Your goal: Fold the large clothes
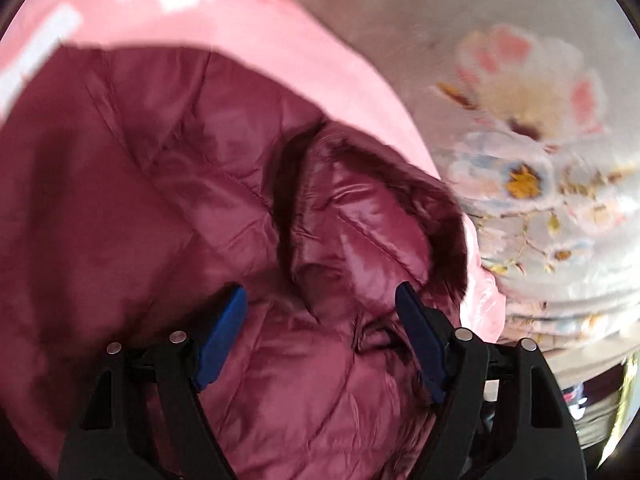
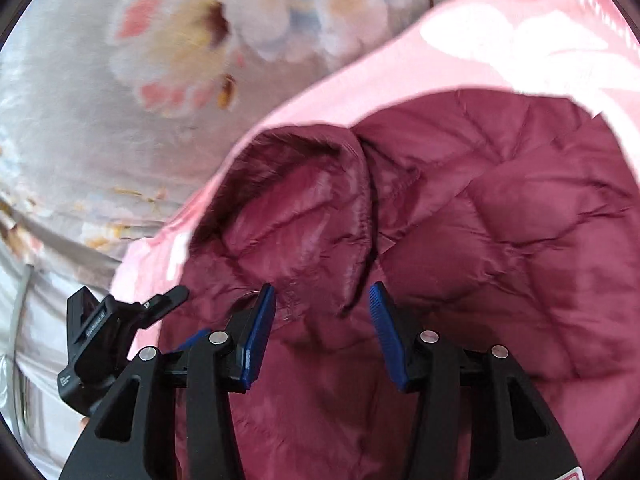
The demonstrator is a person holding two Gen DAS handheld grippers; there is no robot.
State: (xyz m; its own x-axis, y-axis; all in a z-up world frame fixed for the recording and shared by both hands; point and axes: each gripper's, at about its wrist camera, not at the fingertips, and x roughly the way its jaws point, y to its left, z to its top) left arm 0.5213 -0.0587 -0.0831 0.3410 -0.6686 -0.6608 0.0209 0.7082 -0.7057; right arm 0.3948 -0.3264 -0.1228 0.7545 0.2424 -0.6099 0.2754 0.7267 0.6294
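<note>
Two grippers are seen above one quilted jacket (image 1: 168,208), shiny maroon on the side facing up, with a pale pink layer (image 1: 280,52) showing around its far edge. The jacket is spread on a grey bedspread with a large flower print (image 1: 528,128); the spread is also seen at the upper left of the right wrist view (image 2: 100,128). A fur-edged hood (image 1: 372,216) is bunched up on top of the jacket, just ahead of both sets of fingers. The left gripper (image 1: 320,320) is held with its blue pads (image 1: 220,340) well apart; only the jacket's surface shows through the gap, and nothing is pinched. The right gripper (image 2: 322,322) is likewise parted, its pads (image 2: 258,336) either side of the hood's folded seam (image 2: 360,240), with no cloth clamped. Contact between pads and fabric cannot be told. A black clamp-like part (image 2: 108,332) is seen at the left of the right wrist view, over the jacket's pink edge. Both views are motion-blurred.
</note>
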